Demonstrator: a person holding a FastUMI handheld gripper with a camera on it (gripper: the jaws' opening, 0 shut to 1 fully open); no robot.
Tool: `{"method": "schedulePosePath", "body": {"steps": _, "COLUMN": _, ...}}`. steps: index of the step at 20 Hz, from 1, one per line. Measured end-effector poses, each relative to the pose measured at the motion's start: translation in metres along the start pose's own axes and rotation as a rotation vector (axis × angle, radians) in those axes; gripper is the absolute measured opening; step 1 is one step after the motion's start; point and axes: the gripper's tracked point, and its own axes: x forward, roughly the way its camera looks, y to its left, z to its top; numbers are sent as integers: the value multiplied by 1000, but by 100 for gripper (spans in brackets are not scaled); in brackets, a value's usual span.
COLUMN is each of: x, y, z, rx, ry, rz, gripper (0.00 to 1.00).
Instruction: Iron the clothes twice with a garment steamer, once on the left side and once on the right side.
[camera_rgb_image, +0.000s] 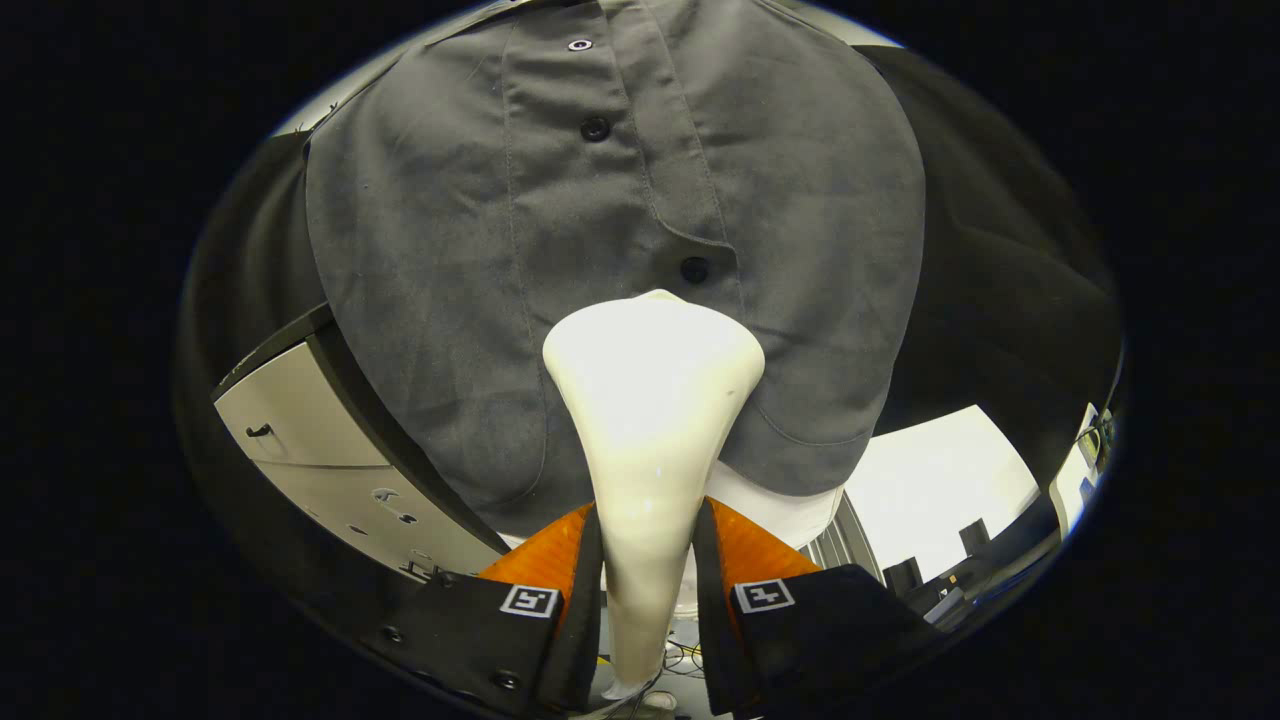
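Both fingers (575, 560) of the gripper (648, 560) clamp the white steamer (650, 400) by its neck. Its head points straight ahead at the grey shirt's (450, 250) lower front, beside the button placket (640, 150).

Garment steamer (650, 400) clamped between gripper (648, 560) fingers, head against hanging shirt (500, 250) just below its button placket (640, 150).

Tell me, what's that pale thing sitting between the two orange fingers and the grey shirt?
The garment steamer. In the gripper view both fingers clamp its white handle, and its wide head lies against the grey shirt, just below the lowest button.
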Motion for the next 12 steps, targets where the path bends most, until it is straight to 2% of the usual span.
{"method": "schedulePosePath", "body": {"steps": 6, "x": -34, "y": -7, "z": 34, "rx": 19, "ry": -45, "rz": 24, "gripper": 50}}
{"method": "schedulePosePath", "body": {"steps": 12, "x": -77, "y": -22, "z": 102, "rx": 25, "ry": -149, "rz": 32, "gripper": 50}}
